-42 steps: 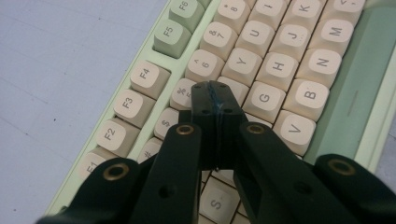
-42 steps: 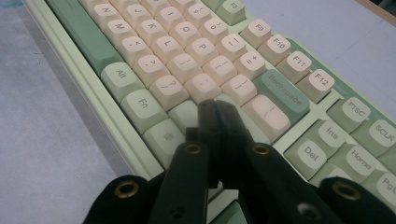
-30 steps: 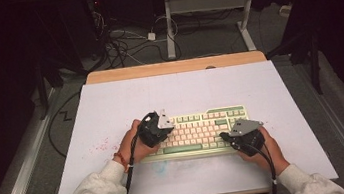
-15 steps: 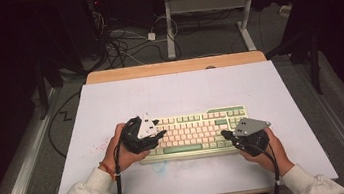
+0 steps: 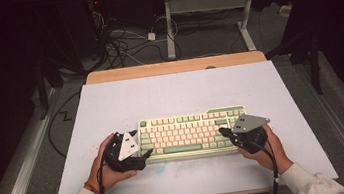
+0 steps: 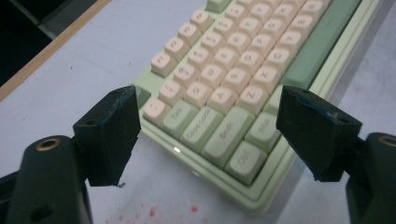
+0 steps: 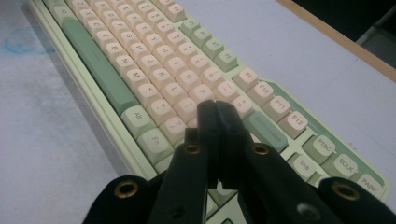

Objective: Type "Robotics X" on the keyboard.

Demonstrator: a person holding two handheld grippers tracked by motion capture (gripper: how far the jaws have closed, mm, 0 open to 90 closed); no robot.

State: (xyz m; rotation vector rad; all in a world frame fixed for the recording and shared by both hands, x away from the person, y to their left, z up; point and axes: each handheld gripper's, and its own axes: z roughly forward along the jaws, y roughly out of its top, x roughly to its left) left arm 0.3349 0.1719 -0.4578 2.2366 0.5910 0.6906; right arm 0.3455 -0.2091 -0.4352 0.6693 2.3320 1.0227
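Note:
A pale green keyboard [image 5: 189, 130] with cream keys lies across the near middle of the white table top [image 5: 179, 93]. My left gripper [image 5: 146, 155] sits low at its front left corner, open, its jaws having just been opening. In the left gripper view the left gripper [image 6: 210, 100] has its jaws wide apart, with that corner of the keyboard [image 6: 224, 70] seen beyond the gap and nothing pressed between the pads. My right gripper [image 5: 224, 132] is shut with nothing in it, over the keys at the right end. In the right gripper view the right gripper [image 7: 217, 106] points along the keyboard [image 7: 140, 60].
A wooden strip [image 5: 176, 66] runs along the table's far edge. Cables [image 5: 123, 45] and a desk frame [image 5: 206, 7] lie on the floor beyond. Red specks [image 6: 149, 212] mark the table top by the left gripper, and a faint blue ring [image 7: 23, 42] lies in front of the keyboard.
The left hand has slid left, off the keyboard's left keys to its front left corner, and its jaws have gone from shut to open. The right hand has stayed put.

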